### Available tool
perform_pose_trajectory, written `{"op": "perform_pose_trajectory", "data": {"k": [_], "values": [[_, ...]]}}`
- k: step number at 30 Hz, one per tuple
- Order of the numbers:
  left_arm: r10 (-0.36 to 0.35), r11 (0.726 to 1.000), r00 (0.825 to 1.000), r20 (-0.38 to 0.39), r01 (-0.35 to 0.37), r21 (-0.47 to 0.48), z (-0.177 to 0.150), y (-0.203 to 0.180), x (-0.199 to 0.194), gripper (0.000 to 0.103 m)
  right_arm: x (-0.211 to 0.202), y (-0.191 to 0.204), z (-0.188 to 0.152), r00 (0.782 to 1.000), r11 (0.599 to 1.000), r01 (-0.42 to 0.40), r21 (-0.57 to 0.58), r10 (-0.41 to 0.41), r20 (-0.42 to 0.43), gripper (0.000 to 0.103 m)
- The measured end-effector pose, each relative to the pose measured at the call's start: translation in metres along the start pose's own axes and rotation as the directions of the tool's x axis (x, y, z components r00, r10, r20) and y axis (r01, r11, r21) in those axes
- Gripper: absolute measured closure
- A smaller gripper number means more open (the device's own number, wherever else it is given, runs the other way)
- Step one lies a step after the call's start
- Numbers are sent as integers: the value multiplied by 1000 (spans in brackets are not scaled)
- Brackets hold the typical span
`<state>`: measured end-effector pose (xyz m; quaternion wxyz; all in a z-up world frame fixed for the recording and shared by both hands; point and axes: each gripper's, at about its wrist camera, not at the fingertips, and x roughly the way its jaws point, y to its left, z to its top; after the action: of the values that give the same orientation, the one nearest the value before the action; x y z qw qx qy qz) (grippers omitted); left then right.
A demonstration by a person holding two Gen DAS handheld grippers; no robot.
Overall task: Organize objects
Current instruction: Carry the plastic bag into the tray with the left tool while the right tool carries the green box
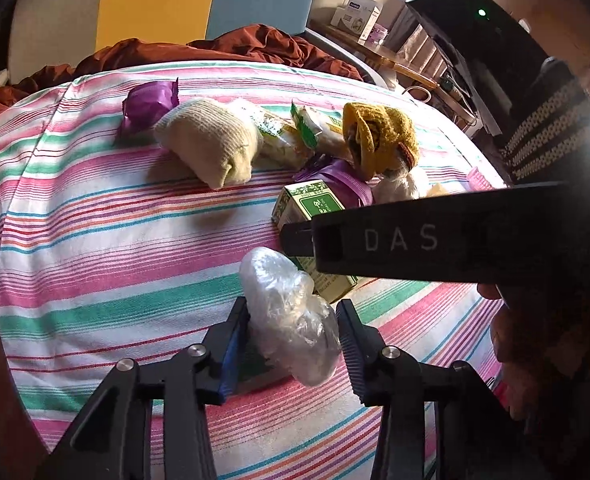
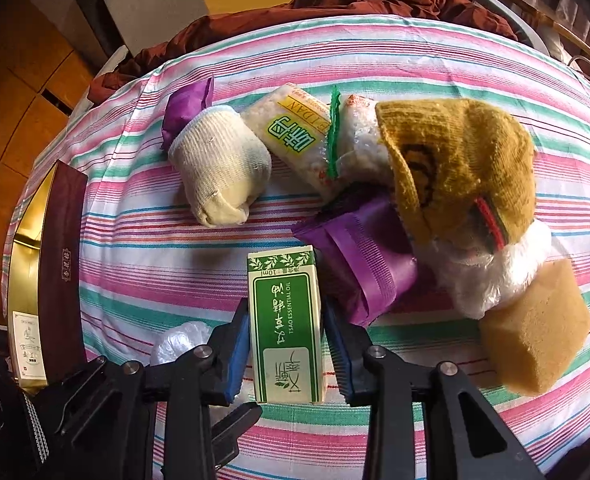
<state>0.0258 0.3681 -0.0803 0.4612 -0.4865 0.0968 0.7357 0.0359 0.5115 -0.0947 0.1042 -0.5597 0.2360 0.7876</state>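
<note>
A crumpled clear plastic bag [image 1: 291, 320] lies on the striped cloth [image 1: 95, 240], and my left gripper [image 1: 293, 312] is shut on it, both pads touching its sides. In the right wrist view the same bag [image 2: 179, 340] peeks out at lower left. My right gripper [image 2: 286, 312] is shut on a green-and-white essential oil box [image 2: 285, 320], which lies lengthwise between the pads. From the left wrist view that box [image 1: 311, 204] is half hidden under the right gripper's black body [image 1: 415, 236].
A pile sits behind: cream rolled sock [image 2: 219, 172], snack packets [image 2: 291, 136], mustard knitted sock [image 2: 455, 168], purple packets [image 2: 367, 256], white bag [image 2: 487, 276], tan sponge [image 2: 535, 328]. A dark red and gold box [image 2: 61, 264] stands at the left edge. A rust blanket [image 1: 255, 44] lies beyond.
</note>
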Motion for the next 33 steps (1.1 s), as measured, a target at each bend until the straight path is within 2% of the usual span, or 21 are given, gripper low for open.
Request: {"op": "perform_pose_trajectory", "data": {"k": [4,13,20,25,29,33], "values": [[-18,1000,1000,16,18,12,-3,4,-1,63,0,0,-1,1000,1000,9,-8,-9,-2,67],[11,1000,1000,25,-11,0,-10,8,-16,65,3,13,-3,996,992,84,-95,-83,15,71],[31,999,994,109,-32,2,-16,16,-64,65,3,21,-7,990,978,138,-155,-135,33,72],[61,997,990,127,-54,-57,-27,37,-83,65,4,33,-10,988,964,155,-215,-148,46,72],[75,994,988,133,-64,-89,-32,49,-95,65,4,37,-13,989,958,145,-246,-136,53,72],[96,991,977,193,-75,-111,-31,61,-130,64,13,64,-19,990,928,143,-343,-129,65,72]]}}
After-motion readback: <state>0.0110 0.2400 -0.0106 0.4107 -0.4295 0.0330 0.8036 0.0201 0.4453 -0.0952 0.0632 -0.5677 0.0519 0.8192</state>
